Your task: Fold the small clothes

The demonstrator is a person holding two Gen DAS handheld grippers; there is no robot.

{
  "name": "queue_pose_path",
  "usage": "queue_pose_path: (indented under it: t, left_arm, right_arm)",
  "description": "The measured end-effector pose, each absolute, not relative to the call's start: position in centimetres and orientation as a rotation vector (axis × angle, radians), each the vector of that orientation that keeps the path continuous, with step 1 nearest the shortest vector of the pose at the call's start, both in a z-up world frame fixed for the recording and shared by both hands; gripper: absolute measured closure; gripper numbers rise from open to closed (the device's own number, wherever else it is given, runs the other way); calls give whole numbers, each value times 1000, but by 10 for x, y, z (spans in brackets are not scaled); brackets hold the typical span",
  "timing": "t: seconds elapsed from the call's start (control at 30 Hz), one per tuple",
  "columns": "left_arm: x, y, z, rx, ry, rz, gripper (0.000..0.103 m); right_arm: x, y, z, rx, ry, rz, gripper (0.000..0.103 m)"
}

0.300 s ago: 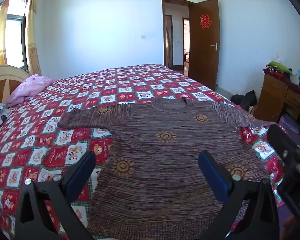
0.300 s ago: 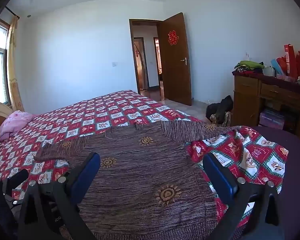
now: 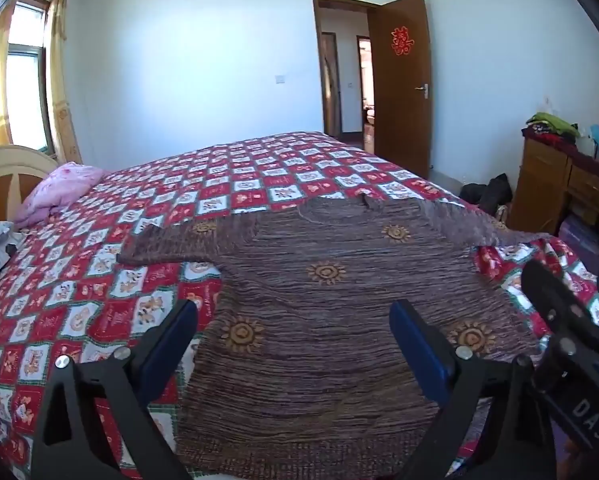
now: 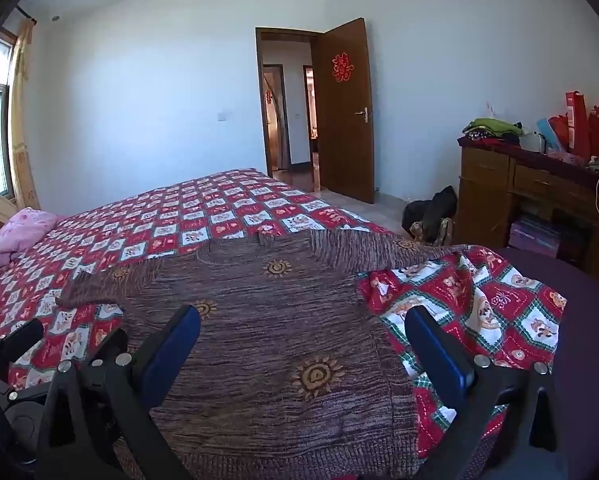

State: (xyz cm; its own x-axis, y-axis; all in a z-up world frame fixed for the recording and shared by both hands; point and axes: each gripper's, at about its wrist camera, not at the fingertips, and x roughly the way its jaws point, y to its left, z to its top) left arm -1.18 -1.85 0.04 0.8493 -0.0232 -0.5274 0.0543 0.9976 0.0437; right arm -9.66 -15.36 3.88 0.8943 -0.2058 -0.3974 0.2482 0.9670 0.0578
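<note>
Little is being changed since the earlier frame: both tongs are being kept low over the sweater's (image 3: 331,312) hem. Left tongs (image 3: 295,340) and right tongs (image 4: 303,348) are being held wide open, gripping nothing. Sweater is being left spread flat at the bed's (image 3: 227,184) near right corner, one sleeve draped over the edge.

Both views tilted slightly upward; the sweater (image 3: 319,320) sat lower in frame as the left hand-held gripper (image 3: 293,340) and right hand-held gripper (image 4: 303,348) lifted a little.

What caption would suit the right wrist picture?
Open right gripper hovering over a brown sweater spread flat on a quilted bed.
</note>
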Motion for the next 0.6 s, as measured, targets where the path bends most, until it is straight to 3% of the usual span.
queue_pose_path:
  t: [0.6]
  left_arm:
    - [-7,-9,-3,62,564,-24,4]
  right_arm:
    - [-89,-155,34,116,443,-241,1]
